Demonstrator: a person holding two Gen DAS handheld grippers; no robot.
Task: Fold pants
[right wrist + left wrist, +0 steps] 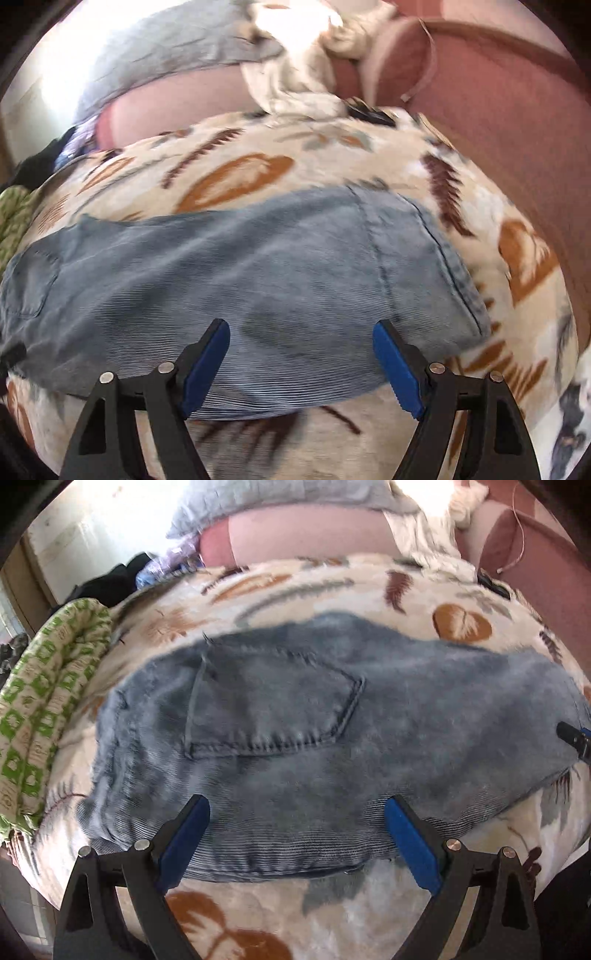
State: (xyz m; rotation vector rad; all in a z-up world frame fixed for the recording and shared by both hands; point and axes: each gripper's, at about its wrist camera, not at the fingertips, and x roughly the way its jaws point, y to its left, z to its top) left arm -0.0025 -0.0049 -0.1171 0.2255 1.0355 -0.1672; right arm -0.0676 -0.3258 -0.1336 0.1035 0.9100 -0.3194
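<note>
Faded blue corduroy pants (332,731), folded flat with a stitched back pocket (269,709) upward, spread across a cream leaf-print blanket (258,590) on a bed. Left gripper (297,812) jaws wide apart, empty, above the near edge. Right gripper (301,336) jaws likewise apart, gripping nothing.

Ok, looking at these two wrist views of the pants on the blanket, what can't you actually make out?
- Pants: how many layers are stacked; the top layer hides the rest in both views.
- Right gripper: in the left wrist view only a black tip shows, cut off at the right edge.
- Small dark object at the blanket's far edge: too blurred to identify in the right wrist view.
</note>
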